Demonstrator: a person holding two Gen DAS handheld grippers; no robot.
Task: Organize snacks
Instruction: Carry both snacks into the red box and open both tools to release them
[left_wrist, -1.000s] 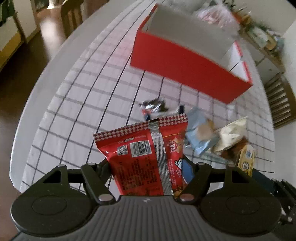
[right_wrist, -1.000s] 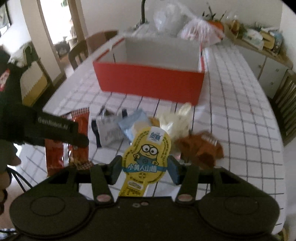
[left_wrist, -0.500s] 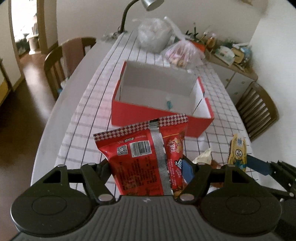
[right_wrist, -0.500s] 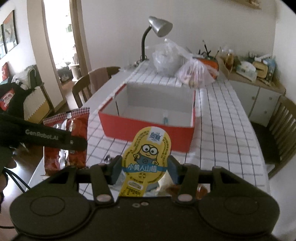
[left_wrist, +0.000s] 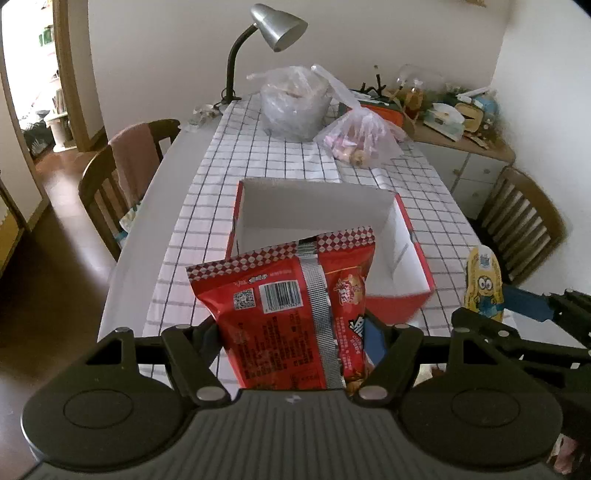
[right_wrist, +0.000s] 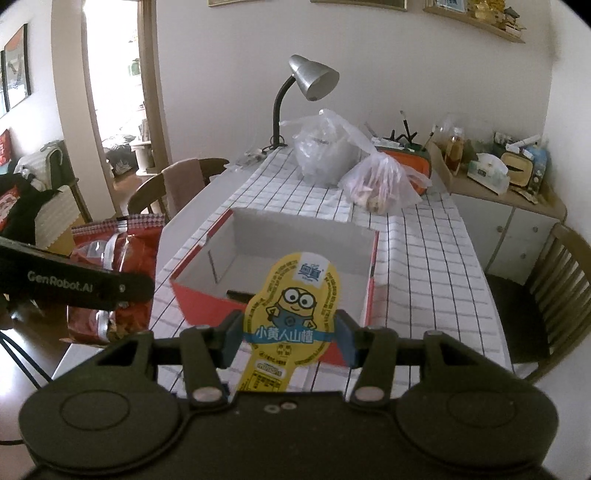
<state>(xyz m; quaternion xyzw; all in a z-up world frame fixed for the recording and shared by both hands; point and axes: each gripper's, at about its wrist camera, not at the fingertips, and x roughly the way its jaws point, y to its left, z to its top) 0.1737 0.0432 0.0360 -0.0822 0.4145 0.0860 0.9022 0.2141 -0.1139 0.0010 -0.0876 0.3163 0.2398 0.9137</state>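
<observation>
- Now both grippers ride higher than a second ago: the loose snacks on the checked surface have dropped out of view, and the red box shows its white, open inside.
- Left gripper: fingers clamped on a red snack bag, upright, barcode side facing the camera, checkered top seal, in front of the box.
- Right gripper: blue-padded fingers clamped on a yellow cartoon-figure snack pack, upright, held before the box's near wall.
</observation>
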